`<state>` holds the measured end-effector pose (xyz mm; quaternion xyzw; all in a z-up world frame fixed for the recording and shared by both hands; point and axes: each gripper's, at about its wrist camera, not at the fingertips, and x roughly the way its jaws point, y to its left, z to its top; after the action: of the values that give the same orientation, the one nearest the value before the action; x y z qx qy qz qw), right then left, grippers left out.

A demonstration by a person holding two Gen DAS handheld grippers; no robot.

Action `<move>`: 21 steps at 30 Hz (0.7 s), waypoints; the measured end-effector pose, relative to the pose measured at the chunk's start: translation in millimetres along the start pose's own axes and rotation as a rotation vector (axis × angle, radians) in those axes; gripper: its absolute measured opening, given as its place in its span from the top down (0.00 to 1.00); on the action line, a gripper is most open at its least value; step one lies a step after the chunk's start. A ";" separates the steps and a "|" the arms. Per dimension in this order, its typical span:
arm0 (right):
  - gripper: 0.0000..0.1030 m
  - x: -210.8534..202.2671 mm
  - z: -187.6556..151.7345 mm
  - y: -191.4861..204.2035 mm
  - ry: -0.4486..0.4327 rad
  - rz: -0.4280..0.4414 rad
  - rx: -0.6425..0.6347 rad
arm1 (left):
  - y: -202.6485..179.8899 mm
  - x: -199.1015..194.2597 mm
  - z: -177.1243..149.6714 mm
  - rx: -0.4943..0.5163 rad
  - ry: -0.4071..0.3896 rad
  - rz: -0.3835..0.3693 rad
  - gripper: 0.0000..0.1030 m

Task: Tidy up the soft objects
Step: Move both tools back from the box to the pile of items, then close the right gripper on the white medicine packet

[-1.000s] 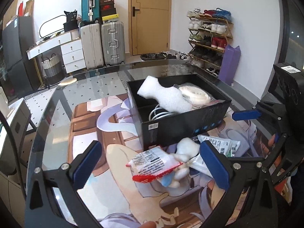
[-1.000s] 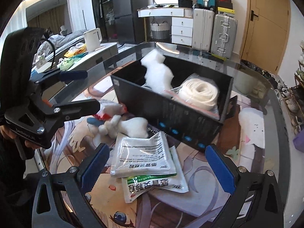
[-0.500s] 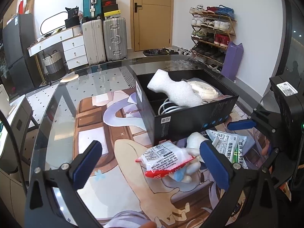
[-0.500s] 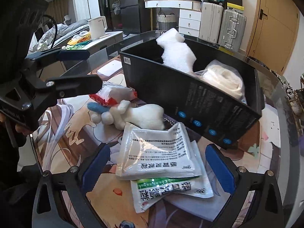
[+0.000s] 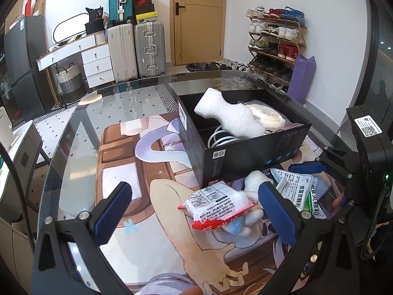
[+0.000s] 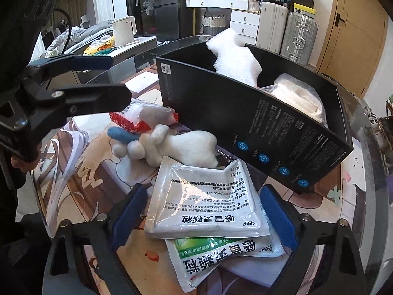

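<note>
My left gripper (image 5: 194, 209): black angular frame, silver screw heads, blue pads (image 5: 111, 211) on the jaws. My right gripper (image 6: 203, 211): same build, a white QR label and green light on its housing.

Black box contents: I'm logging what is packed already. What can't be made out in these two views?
- White cable, left wrist view: only loops show; foam block covers the rest.
- Bagged white bundle, right wrist view: lower part hidden by the black box wall.
- Box floor: unseen in both views.
- Plush toy: head under the red-edged packet.
</note>
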<state>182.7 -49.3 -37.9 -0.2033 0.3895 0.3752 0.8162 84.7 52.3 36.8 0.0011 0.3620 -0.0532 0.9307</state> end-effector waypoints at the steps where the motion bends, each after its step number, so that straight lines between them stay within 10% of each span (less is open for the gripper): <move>1: 0.18 -1.2 -0.3 -1.8 -0.002 0.003 0.003 | -0.1 -0.1 -0.2 0.002 0.000 0.001 0.00; 21: 0.30 -19.7 -7.2 -18.4 -0.025 0.015 -0.001 | -3.9 3.9 -2.5 0.012 0.011 -0.005 0.00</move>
<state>185.2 -74.5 -26.1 -0.1959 0.3804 0.3841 0.8181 85.4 48.1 32.4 0.0059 0.3670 -0.0579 0.9284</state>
